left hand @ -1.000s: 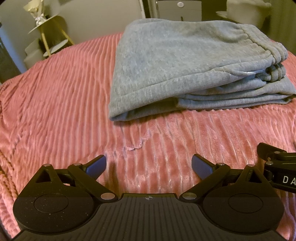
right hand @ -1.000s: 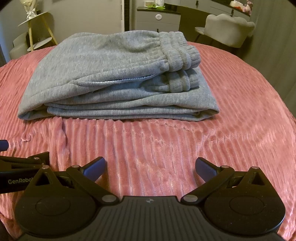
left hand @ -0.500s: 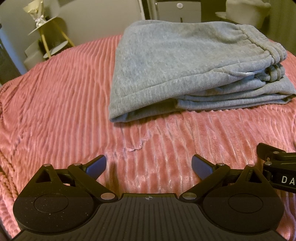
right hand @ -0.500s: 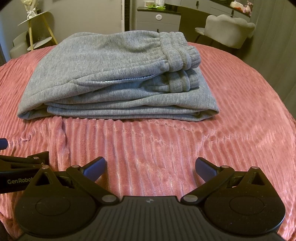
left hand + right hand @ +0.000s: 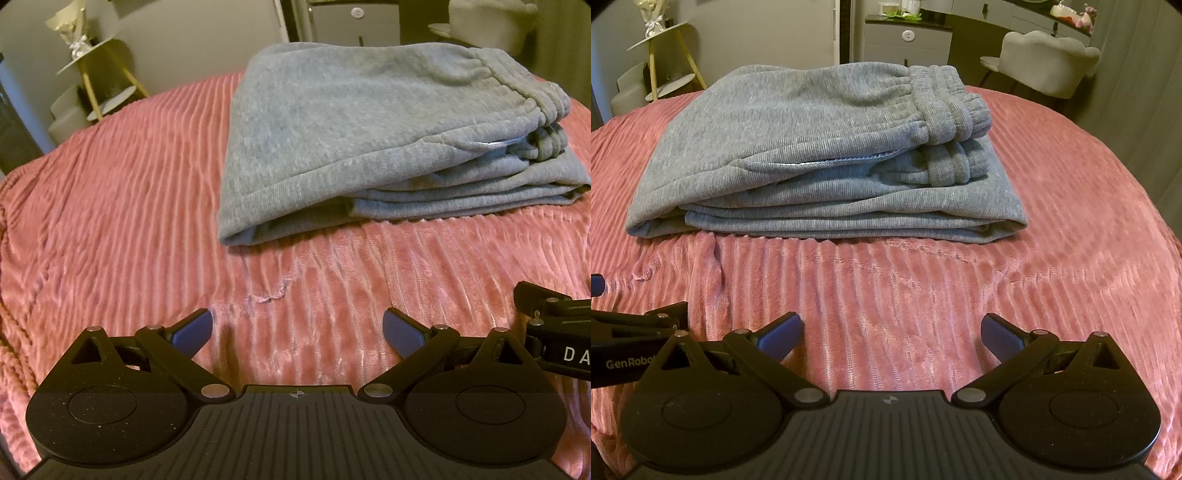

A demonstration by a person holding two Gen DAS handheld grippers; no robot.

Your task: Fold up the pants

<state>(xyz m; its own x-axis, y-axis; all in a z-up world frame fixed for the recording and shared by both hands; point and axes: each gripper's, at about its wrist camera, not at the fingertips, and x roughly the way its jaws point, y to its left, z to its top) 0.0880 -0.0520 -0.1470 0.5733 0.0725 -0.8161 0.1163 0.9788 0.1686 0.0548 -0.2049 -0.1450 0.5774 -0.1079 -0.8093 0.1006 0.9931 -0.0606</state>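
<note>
A: Left wrist view: anything changed?
B: Hardly. The left gripper [image 5: 297,328] stays back, jaws spread and empty; the pants [image 5: 369,147] sit folded at twelve o'clock on the blanket [image 5: 110,221].
A: Right wrist view?
B: Same: the right gripper [image 5: 890,330] stays spread, holding nothing; pants [image 5: 812,147] unmoved at twelve. Folding looks done.

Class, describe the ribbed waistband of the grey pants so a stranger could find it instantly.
Start at the pink ribbed blanket covering the bed, then find the grey folded fleece pants stacked on it. The thick gathered elastic waistband lies at the stack's top right end, the only puckered, ridged band among smooth layers.
</note>
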